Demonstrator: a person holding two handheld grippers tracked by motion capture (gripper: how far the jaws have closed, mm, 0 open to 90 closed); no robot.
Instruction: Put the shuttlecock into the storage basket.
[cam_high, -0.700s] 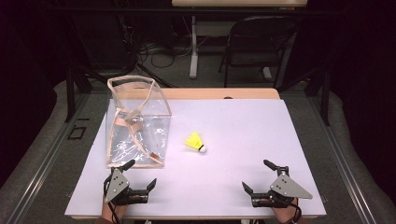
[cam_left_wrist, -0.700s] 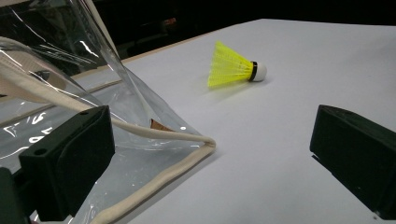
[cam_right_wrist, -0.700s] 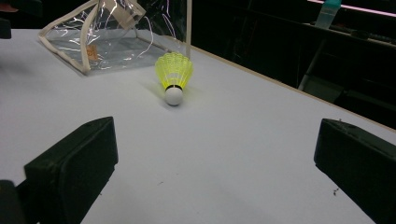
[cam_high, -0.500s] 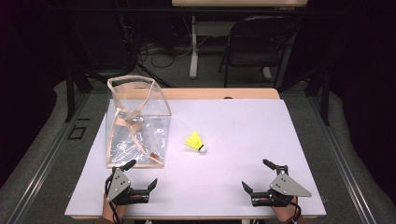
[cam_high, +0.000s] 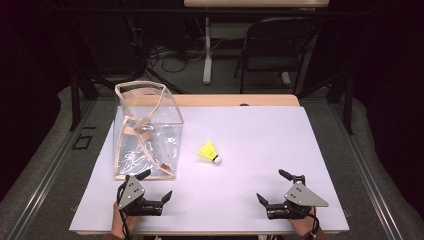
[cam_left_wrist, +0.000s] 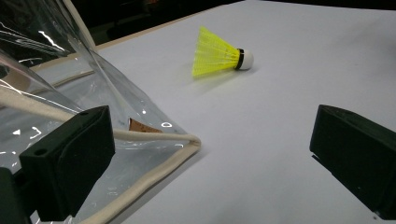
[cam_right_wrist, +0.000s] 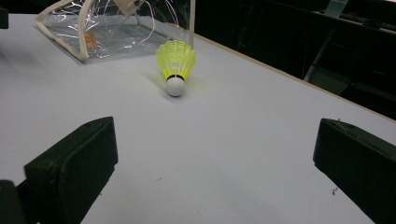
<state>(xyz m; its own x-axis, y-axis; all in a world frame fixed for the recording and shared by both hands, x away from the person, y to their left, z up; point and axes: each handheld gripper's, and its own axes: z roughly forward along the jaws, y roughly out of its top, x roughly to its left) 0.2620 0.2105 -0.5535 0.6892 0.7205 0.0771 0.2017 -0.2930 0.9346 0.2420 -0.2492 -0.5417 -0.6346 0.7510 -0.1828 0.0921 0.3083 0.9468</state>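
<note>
- Yellow feathered skirt and a white cork: one shuttlecock (cam_high: 210, 151) lies on its side on the white table (cam_high: 300, 135), near the middle, free of everything around it.
- Its long axis runs slantwise across the board in the high view, with the cork pointing toward my near right and the skirt toward the far left.
- From my right gripper (cam_high: 274, 190) it lies ahead and to the left; in the right gripper view the cork faces me almost head-on, with the skirt (cam_right_wrist: 176, 58) behind it.
- From my left gripper (cam_high: 158, 186) it lies ahead and to the right; in the left gripper view I see it broadside, cork (cam_left_wrist: 246, 59) to the right.
- I judge my left gripper somewhat nearer to it, though my right one meets the cork end along the axis.
- Just left of the shuttlecock stands one clear plastic bag (cam_high: 147, 132) with cream trim, its mouth open upward; its near bottom corner (cam_left_wrist: 189, 140) sits just ahead of my left jaw, apart from the shuttlecock.
- Both grippers rest low at the near edge of the table, well apart from each other, each with its jaws spread wide and nothing between them.
- Count: one shuttlecock, one bag, two grippers, one folding chair (cam_high: 275, 45) beyond the far edge.
</note>
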